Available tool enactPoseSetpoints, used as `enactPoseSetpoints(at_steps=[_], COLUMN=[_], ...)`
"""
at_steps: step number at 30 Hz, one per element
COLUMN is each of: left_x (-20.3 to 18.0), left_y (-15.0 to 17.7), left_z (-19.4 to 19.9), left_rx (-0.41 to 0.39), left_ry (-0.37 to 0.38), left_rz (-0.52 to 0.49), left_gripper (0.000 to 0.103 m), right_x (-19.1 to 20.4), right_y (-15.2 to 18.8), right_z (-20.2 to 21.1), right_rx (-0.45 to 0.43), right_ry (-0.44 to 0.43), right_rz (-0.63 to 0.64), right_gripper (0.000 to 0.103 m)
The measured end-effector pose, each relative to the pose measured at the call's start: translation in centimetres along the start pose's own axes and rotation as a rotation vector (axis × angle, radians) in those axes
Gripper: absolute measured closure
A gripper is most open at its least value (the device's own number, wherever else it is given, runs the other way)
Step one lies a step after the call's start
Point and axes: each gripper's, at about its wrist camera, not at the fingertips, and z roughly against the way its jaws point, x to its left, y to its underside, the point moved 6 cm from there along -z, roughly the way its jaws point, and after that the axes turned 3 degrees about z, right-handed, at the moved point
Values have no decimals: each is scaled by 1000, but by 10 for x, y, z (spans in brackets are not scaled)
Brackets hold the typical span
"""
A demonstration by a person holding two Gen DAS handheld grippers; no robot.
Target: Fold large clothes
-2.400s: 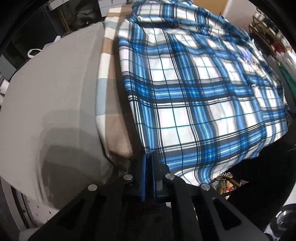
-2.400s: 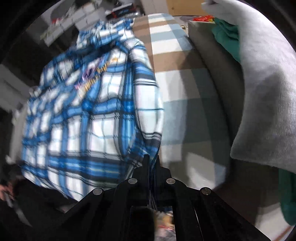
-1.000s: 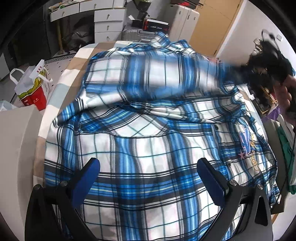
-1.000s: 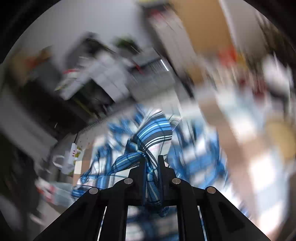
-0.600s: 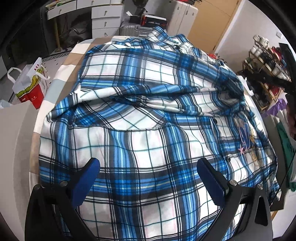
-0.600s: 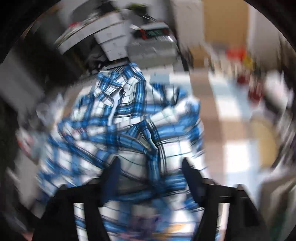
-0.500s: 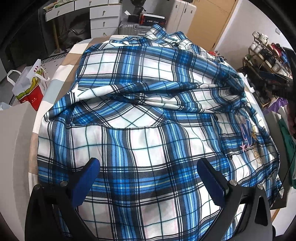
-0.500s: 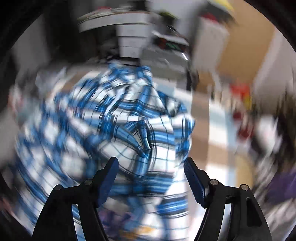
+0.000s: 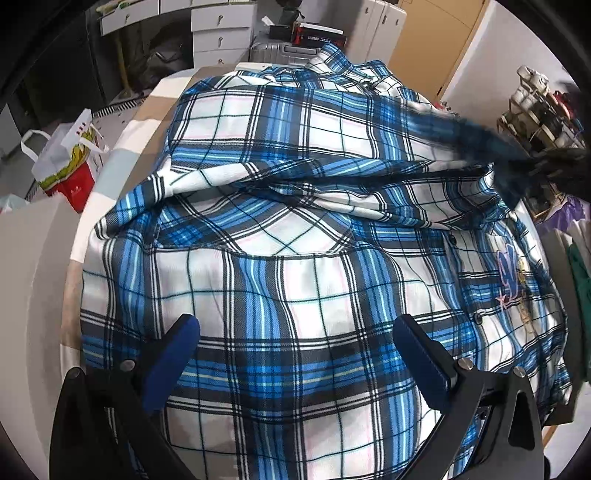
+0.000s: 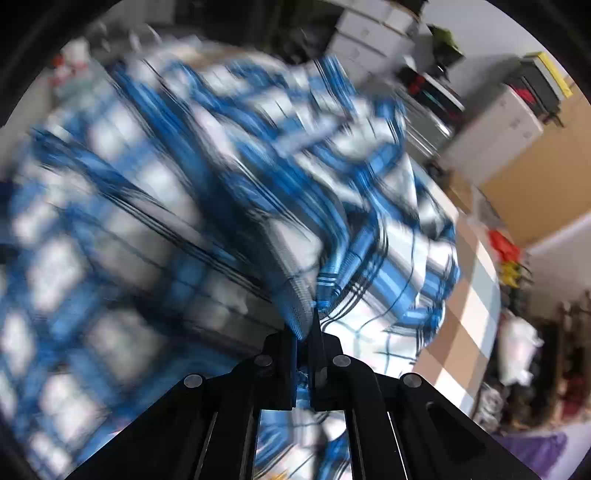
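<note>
Here, the blue plaid shirt (image 9: 295, 229) is spread over a checked bed (image 9: 147, 110). The left gripper (image 9: 295, 354) is held above it, fingers (image 9: 173, 354) spread wide and empty. The right gripper (image 10: 306, 332), just closed, has its fingers pinched on a shirt fold.

You will find very little to read here. On the blue, white and black plaid cotton shirt (image 9: 280, 258), near its chest pocket, there is a blue and gold embroidered motif (image 9: 511, 273), but you cannot make out any letters in it. Beyond the shirt's collar, a black box with a red edge (image 9: 319, 35) carries a strip of pale lettering, too small to read. Left of the shirt, the red and white paper bag (image 9: 72, 162) shows only a green and yellow pattern.
</note>
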Motion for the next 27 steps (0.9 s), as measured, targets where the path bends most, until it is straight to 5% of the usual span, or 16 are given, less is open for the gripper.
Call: enactPoseSetpoints(at_steps=[7, 11, 14, 18, 20, 23, 27], left_x=[-10, -6, -1, 0, -1, -5, -9], left_y=[3, 3, 2, 4, 5, 5, 8], left_z=[4, 5, 2, 1, 0, -1, -4], left_rx=[-8, -11, -1, 12, 17, 22, 33], left_ry=[11, 15, 13, 16, 17, 25, 11], left_rz=[-38, -30, -23, -7, -12, -17, -41], left_gripper=[1, 1, 1, 1, 1, 1, 1], right_x=[9, -25, -76, -126, -132, -119, -92], right_y=[-54, -52, -20, 42, 50, 52, 50], right_z=[117, 94, 31, -42, -41, -17, -16], right_rx=[-158, -86, -40, 5, -94, -274, -251], right_ry=[-493, -709, -633, -357, -343, -387, -282], right_rz=[-297, -638, -884, -1056, -1037, -934, -727], right_gripper=[100, 98, 94, 54, 50, 25, 16])
